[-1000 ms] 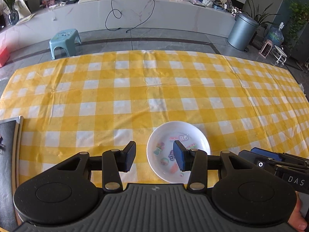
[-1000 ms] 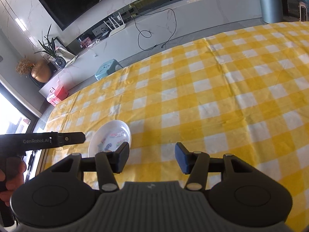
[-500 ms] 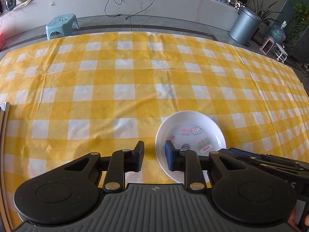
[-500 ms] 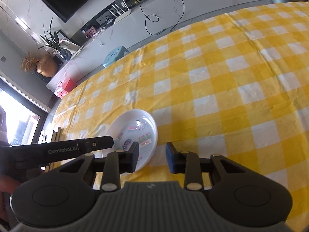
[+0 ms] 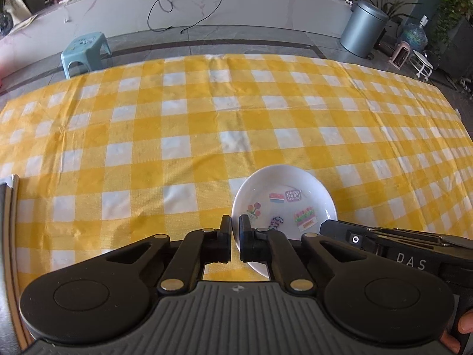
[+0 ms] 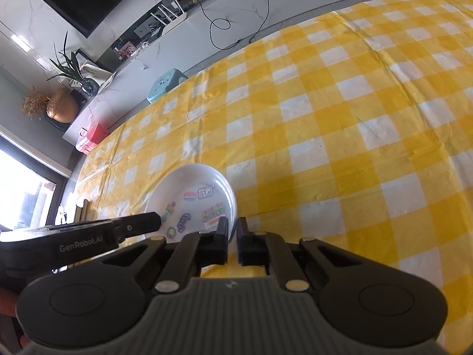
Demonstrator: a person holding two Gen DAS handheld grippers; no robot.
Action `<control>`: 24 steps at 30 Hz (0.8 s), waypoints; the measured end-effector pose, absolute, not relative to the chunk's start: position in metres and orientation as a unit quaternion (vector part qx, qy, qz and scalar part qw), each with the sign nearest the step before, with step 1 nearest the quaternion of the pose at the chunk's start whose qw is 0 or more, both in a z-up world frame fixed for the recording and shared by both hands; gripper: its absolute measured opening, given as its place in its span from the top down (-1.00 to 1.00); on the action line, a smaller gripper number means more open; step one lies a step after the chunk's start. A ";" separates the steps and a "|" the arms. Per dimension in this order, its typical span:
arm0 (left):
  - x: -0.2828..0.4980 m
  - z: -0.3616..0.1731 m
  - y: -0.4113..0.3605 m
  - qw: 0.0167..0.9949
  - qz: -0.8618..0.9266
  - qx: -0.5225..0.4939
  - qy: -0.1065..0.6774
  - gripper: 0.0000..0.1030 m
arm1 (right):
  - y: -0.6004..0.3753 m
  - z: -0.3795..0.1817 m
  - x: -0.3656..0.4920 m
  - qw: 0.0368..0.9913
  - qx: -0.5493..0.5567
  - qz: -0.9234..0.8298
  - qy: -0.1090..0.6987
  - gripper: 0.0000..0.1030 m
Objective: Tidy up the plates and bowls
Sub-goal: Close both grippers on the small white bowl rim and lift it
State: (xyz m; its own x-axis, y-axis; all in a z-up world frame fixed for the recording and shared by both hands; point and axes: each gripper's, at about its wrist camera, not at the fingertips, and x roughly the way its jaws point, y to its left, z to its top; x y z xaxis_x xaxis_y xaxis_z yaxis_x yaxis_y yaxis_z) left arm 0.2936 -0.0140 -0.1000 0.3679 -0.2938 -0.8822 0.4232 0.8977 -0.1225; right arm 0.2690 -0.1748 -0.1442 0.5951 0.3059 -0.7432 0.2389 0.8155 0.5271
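A white plate with small colourful prints lies on the yellow checked tablecloth. My left gripper is closing tight on the plate's left rim, which sits pinched between the two pads. In the right wrist view the same plate shows its right rim pinched between the closing pads of my right gripper. Each view also catches the other gripper's body reaching over the near side of the plate. The plate's near edge is hidden behind the grippers.
A dark board with a wooden rim lies at the table's left end. Beyond the far edge stand a blue stool and a grey bin on the floor. The cloth stretches bare to the right.
Both grippers went from half open to shut, each settling on an opposite side of the plate's rim. The right gripper slid closer to the plate.
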 end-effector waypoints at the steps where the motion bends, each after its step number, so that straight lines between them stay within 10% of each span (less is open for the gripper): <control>1: 0.291 -0.094 -0.016 0.825 -0.218 0.066 0.517 0.92 | -0.176 -0.140 0.266 0.840 0.305 0.022 0.448 0.94; 24: 0.136 -0.016 -0.099 0.849 -0.221 0.057 0.477 0.97 | -0.259 -0.075 0.099 0.841 0.364 -0.001 0.400 0.97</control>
State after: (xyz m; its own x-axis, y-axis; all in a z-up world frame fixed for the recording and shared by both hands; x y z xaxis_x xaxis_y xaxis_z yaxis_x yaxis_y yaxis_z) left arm 0.1359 -0.0987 -0.0160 0.4474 -0.3214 -0.8346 0.4293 0.8958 -0.1149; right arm 0.0995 -0.2592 -0.0751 0.6796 0.2908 -0.6735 0.2925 0.7345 0.6123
